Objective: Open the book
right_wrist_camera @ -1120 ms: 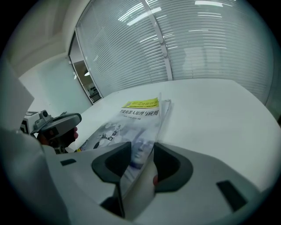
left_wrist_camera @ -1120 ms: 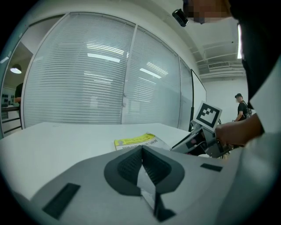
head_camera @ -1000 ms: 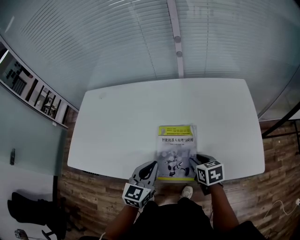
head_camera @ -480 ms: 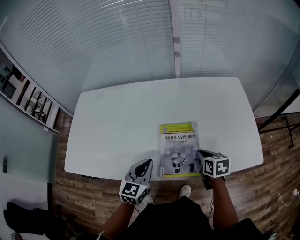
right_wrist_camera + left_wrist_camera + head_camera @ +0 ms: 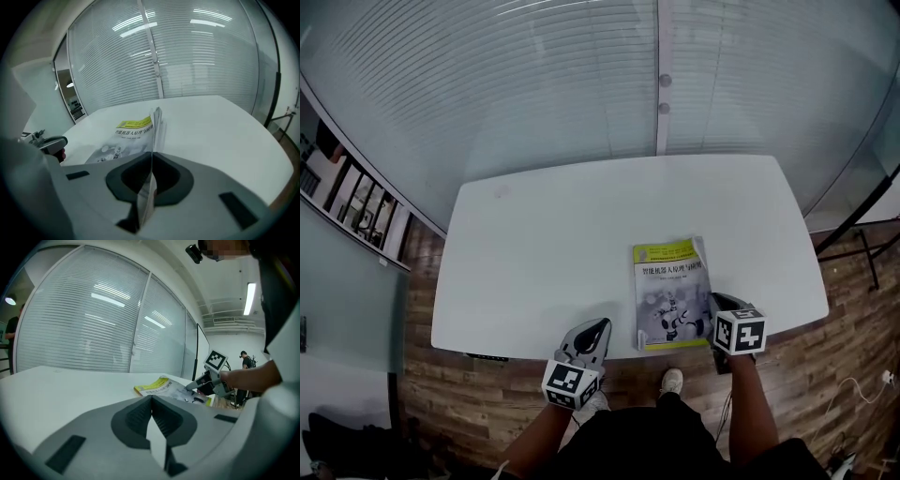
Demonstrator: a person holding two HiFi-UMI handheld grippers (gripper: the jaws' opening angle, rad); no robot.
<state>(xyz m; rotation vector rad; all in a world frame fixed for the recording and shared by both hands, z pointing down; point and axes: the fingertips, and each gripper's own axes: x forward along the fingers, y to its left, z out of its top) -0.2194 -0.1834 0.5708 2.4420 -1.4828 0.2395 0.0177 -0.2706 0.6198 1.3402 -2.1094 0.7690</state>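
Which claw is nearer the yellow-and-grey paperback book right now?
Right. The right claw has just closed onto the near right edge of the yellow-and-grey paperback book, pinching the cover edge. The left claw is shut and empty, apart to the book's left.

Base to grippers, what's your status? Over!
Left gripper shut, empty. Right gripper jaws just closed on book cover's edge. Cover edge lifted. Nothing in the way.

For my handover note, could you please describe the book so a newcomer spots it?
On the white table, toward the person's right, lies the book. Its cover has a yellow top band, and the right gripper has just closed its jaws on the edge.
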